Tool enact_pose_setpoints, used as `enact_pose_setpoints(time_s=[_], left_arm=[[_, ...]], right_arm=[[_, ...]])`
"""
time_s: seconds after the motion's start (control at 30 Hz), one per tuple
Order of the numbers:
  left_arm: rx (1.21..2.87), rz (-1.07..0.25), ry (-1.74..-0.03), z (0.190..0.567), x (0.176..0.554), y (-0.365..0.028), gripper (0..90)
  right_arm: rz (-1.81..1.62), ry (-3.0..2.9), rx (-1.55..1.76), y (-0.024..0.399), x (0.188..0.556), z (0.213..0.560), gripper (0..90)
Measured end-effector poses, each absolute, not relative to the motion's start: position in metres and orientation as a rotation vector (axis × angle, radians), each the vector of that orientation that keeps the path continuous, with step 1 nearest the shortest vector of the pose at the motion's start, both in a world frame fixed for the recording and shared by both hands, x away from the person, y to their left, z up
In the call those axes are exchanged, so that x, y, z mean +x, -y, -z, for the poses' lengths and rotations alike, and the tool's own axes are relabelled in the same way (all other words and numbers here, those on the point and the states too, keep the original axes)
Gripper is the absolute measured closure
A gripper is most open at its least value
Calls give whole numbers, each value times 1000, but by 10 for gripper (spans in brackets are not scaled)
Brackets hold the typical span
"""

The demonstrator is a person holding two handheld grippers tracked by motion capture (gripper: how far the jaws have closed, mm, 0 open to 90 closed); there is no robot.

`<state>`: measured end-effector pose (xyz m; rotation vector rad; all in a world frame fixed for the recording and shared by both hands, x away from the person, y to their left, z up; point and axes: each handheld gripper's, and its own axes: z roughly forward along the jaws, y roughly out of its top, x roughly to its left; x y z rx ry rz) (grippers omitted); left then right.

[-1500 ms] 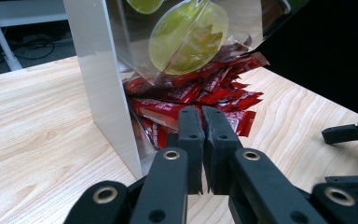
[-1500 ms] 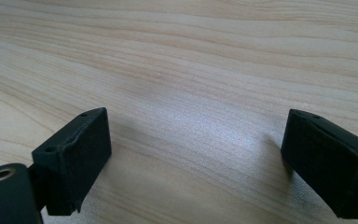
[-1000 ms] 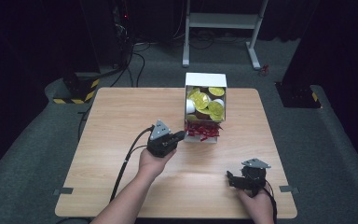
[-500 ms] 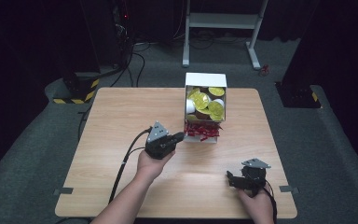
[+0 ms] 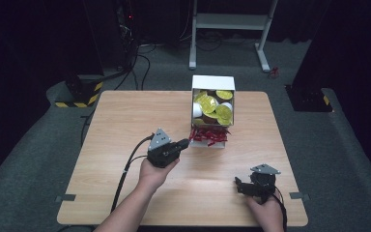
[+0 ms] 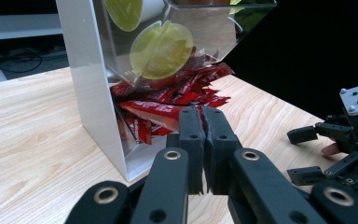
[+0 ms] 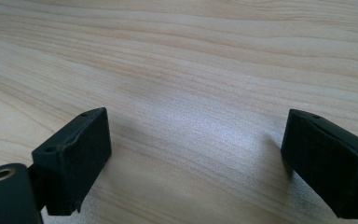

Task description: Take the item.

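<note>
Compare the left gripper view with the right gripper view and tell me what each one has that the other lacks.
Left gripper view alone: the white dispenser box with its clear front, yellow-lidded pods inside, red packets spilling from the bottom slot, and the right gripper farther off. The left gripper has its jaws pressed together just short of the packets.

Right gripper view alone: the right gripper's own jaws spread wide apart, nothing between them.

Both: the light wooden table and a pair of black jaws rising from the bottom.

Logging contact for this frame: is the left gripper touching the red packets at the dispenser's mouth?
Cannot tell. In the left gripper view, the shut left gripper overlaps the red packets, with no gap or contact plainly visible; in the high view its tips sit just beside them.
</note>
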<state>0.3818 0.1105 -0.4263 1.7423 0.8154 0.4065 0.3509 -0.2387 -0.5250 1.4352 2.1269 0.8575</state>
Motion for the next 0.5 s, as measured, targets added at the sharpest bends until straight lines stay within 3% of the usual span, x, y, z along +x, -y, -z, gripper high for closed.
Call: enact_pose_setpoints(time_s=[0.5], left_arm=[[1718,-396,-808,426,370,-117,873]], right_arm=[[-858,-2127,1435,239,351,525,82]])
